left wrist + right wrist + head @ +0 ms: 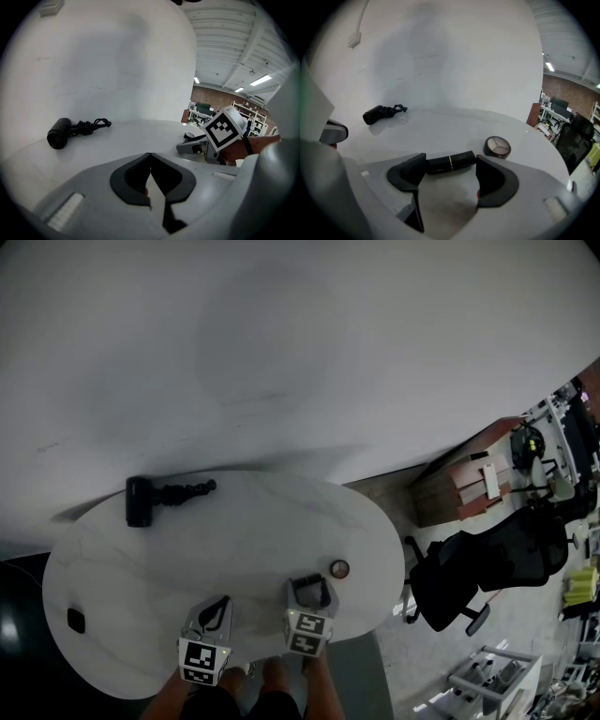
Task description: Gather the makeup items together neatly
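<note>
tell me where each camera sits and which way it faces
Head view: on the person's head, steeply down onto the white table; forearms, left gripper and right gripper at the bottom.
Left gripper view: on the left gripper, along its closed jaws across the table; the right gripper shows at right.
Right gripper view: on the right gripper, along open jaws framing a black lipstick.
Shared: all show the black corded device.

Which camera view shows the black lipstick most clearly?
The right gripper view: the lipstick lies between the tips of the right tongs, gold band visible. The head view shows only a dark bar there; the left gripper view misses it.
</note>
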Motion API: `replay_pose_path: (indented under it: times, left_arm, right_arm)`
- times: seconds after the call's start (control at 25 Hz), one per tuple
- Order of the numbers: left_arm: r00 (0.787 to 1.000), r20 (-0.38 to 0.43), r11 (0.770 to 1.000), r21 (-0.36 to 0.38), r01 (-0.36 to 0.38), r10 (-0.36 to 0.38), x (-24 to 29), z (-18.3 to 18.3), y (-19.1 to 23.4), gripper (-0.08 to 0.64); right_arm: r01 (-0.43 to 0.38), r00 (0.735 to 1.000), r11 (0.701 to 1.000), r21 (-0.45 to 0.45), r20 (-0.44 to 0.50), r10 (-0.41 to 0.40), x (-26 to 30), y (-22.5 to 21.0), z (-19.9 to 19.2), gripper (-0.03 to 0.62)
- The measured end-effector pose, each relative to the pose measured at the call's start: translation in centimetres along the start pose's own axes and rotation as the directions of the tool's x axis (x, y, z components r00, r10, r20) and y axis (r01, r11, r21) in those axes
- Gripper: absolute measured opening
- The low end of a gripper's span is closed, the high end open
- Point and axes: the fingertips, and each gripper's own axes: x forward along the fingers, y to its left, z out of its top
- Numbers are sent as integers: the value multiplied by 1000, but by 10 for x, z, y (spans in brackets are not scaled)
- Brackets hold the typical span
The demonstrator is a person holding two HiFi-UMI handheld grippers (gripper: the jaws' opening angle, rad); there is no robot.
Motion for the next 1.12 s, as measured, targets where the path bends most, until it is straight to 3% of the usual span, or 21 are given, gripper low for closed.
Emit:
replay_pose_path:
  times: [0.4, 0.68, 0.92, 1.12]
  left_arm:
    - [1000, 15, 1000, -8, -14, 14, -7, 1, 3, 11]
    - [998, 51, 1000, -6, -31, 31, -17, 18, 4, 11]
    - [990, 116, 996, -17, -83, 84, -39, 43, 15, 11]
    - [972, 181, 989, -41, -145, 150, -69, 70, 27, 11]
  right_arm:
    - [-10, 1000, 1000, 30, 26, 9, -3, 0, 0, 336]
    - [-12, 998, 1000, 1, 68, 12, -19, 1, 19, 336]
    - [-62, 986, 996, -62, 148, 71, -46, 21, 58, 336]
    - [-147, 965, 982, -118, 201, 169, -74, 50, 90, 336]
